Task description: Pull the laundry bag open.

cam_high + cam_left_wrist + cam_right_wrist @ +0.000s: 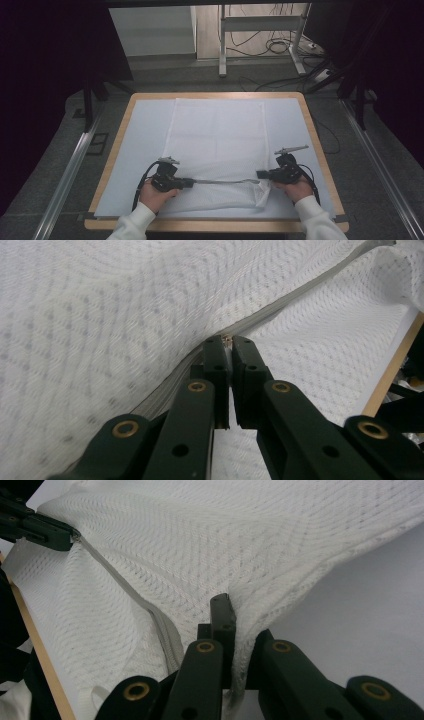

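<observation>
White mesh laundry bag [217, 145] lay flat on the pale mat [145, 135] that covered the wood-edged bench [116, 145], long side running away from the person, its near end at the person's side. The zipper [220, 181] ran across that near end, stretched in a line between the two tongs.

Left tongs [189, 183] were at the left end of the zipper line, pointing toward the right. In the left gripper view the left tongs [229, 342] were nearly closed, tips pinching a small metal piece at the zipper [280, 307], which looked like the slider or its pull; could not tell which. Mesh rose in a fold to the left of the jaws there.

Right tongs [260, 175] were at the bag's near right corner, pointing toward the left. In the right gripper view the right tongs [235, 605] were clamped on a bunch of mesh at the end of the bag, cloth pulled down between the jaws and hiding one jaw's tip. The zipper [145, 607] ran from beside those jaws up to the left tongs [72, 536] in the far corner of that view.

Both hands were low over the near edge of the bench, the left hand [152, 196] and the right hand [296, 189] in white sleeves.

Bag's contents: could not tell whether anything was inside; it lay thin and flat in the high view.
</observation>
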A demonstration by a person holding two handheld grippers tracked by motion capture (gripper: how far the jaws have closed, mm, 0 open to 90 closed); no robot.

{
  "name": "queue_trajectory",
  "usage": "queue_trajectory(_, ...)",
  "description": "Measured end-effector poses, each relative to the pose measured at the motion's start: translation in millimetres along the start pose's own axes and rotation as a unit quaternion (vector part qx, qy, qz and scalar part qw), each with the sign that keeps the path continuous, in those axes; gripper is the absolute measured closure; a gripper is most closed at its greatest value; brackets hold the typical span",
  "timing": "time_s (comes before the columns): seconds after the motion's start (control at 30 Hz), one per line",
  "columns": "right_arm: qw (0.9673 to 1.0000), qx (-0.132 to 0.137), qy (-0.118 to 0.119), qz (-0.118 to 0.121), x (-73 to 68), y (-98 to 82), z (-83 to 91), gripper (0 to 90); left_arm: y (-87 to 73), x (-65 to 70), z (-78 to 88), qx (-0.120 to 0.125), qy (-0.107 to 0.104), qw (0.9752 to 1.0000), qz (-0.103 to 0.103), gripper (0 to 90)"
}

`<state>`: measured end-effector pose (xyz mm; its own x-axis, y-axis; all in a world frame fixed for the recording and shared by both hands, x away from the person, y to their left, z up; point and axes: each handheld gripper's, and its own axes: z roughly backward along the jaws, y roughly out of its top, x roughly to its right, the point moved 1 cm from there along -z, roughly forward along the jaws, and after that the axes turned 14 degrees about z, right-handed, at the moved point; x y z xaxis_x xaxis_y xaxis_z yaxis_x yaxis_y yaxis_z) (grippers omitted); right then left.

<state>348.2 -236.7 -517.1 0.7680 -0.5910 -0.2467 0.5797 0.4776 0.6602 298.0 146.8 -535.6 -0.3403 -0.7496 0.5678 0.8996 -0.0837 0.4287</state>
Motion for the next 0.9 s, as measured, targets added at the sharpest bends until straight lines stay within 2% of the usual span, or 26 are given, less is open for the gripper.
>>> queue_trajectory(0.27, 1.0, 0.0, 0.0, 0.002, 0.1, -0.1, 0.4, 87.9, -4.3, -8.9, 11.9, 0.004, -0.001, 1.0, 0.008, 86.7)
queue_trajectory(0.9, 1.0, -0.001, 0.001, 0.004, 1.2, -0.8, -0.3, 87.9, -15.2, -39.6, 44.2, 0.029, 0.004, 0.9987, 0.041, 86.7)
